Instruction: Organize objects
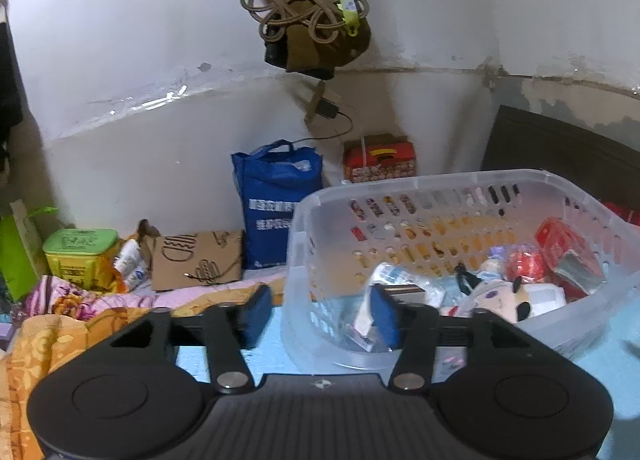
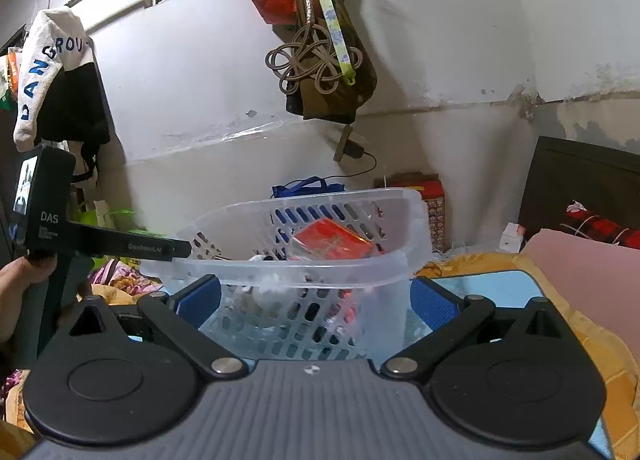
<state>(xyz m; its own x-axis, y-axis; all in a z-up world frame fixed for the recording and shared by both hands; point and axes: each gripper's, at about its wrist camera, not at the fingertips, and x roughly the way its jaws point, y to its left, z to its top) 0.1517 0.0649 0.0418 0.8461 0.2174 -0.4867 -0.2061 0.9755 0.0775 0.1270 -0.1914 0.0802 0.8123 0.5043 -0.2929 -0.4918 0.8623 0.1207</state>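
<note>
The left gripper (image 1: 318, 314) is seen with its jaws spread part way, one blue pad (image 1: 256, 314) outside the near corner of the clear plastic basket (image 1: 420, 183) and the other pad inside it, so that the basket's corner wall is straddled; whether the wall is touched cannot be told. Just beyond the inner pad, a jumble of small packets and a plush toy (image 1: 500, 298) is seen on the basket floor, and further to the right of the jaws a red box (image 1: 568, 250) is leaned against the far wall. The basket is set on a light blue surface (image 1: 272, 348). To the left of the jaws a patterned blanket (image 1: 60, 324) is spread, and beyond it a piece of cardboard (image 1: 198, 260), a green-lidded tub (image 1: 80, 256) and a blue bag (image 1: 276, 203) are ranged along the wall.

The right gripper (image 2: 316, 296) is held with its jaws spread wide, the basket's (image 2: 320, 272) near end being framed between the two blue pads (image 2: 200, 300), neither pad being clearly in contact. Beyond the jaws the red box (image 2: 332, 240) is seen inside the basket. To the left of the jaws the left gripper's (image 2: 176, 250) black finger is laid along the basket rim
</note>
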